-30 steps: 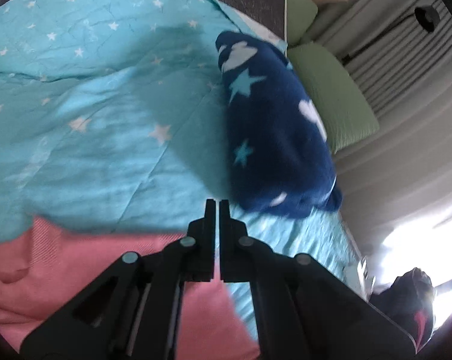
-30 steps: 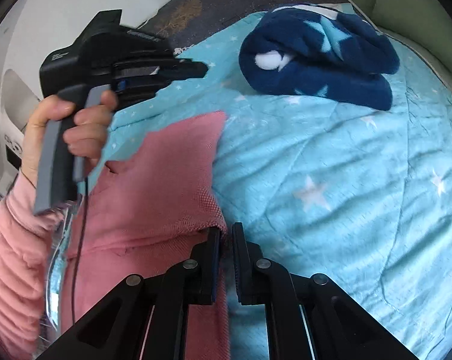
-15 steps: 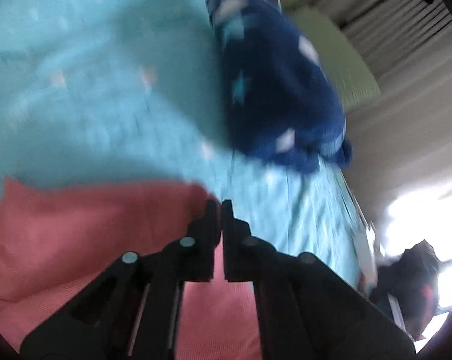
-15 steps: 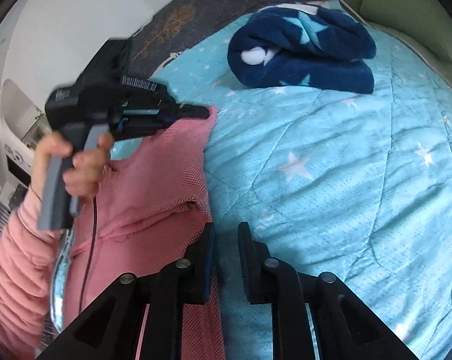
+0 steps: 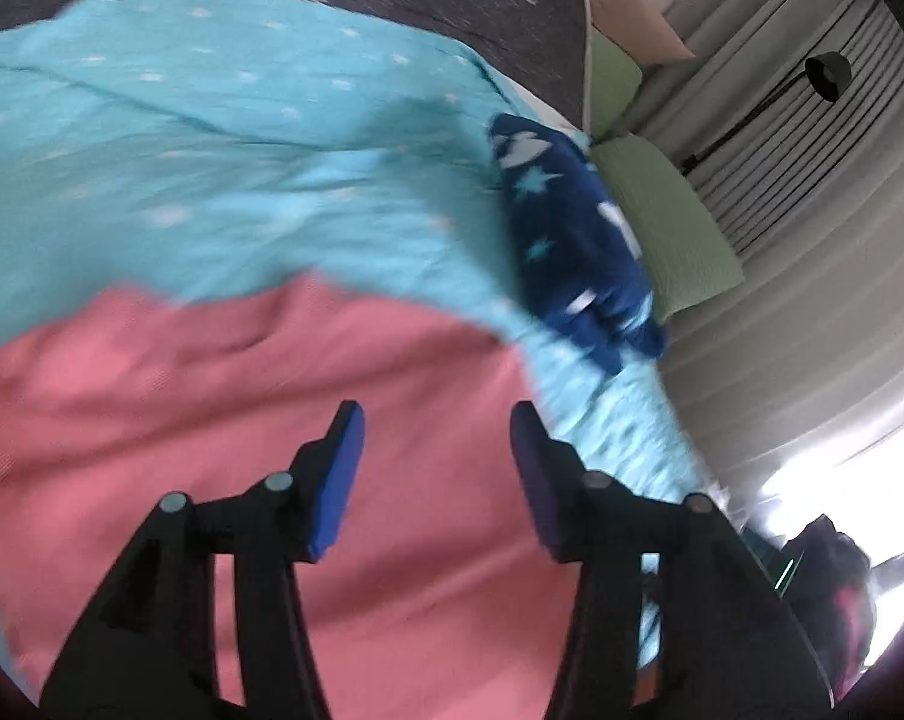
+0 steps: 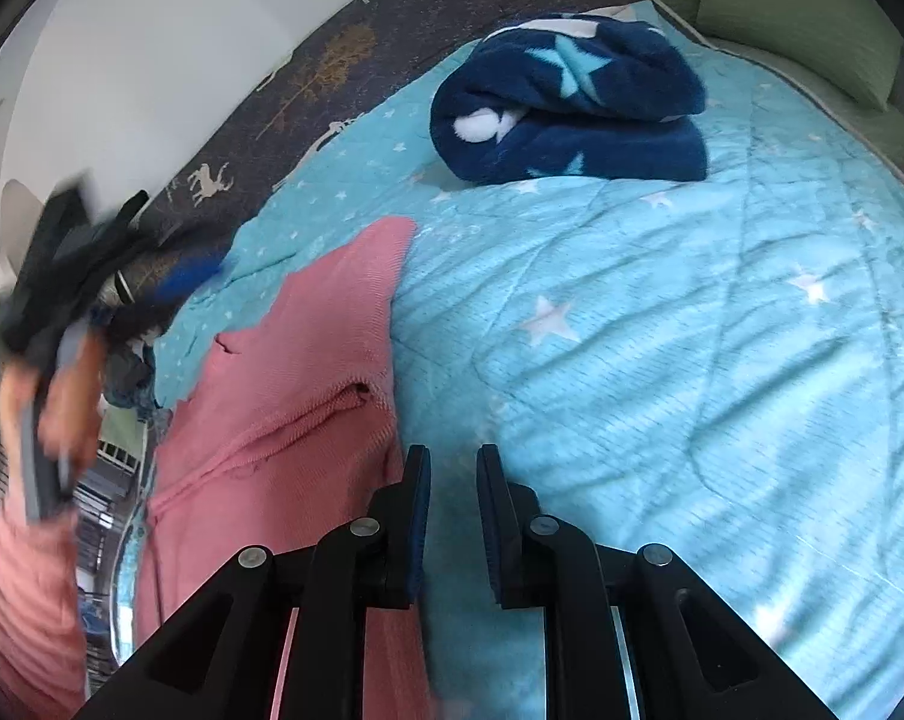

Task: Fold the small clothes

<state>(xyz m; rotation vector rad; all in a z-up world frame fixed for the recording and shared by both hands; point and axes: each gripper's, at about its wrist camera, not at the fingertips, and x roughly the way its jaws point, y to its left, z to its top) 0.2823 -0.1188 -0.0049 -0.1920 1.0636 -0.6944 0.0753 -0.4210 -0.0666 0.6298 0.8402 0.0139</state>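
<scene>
A pink knit garment lies spread on the turquoise star quilt at the bed's left side. It fills the lower part of the left wrist view. My left gripper is open and empty, hovering over the garment. It shows blurred in the right wrist view, pulled back left of the cloth. My right gripper is open and empty, just right of the garment's edge, over the quilt.
A rolled navy fleece blanket with stars lies at the far side of the quilt; it also shows in the left wrist view. Green cushions line the bed's edge. A dark deer-print cover lies beyond the quilt.
Both grippers were shut on the garment's edge and have opened, letting it go. The left gripper has pulled back to the left; the garment now lies flat.
</scene>
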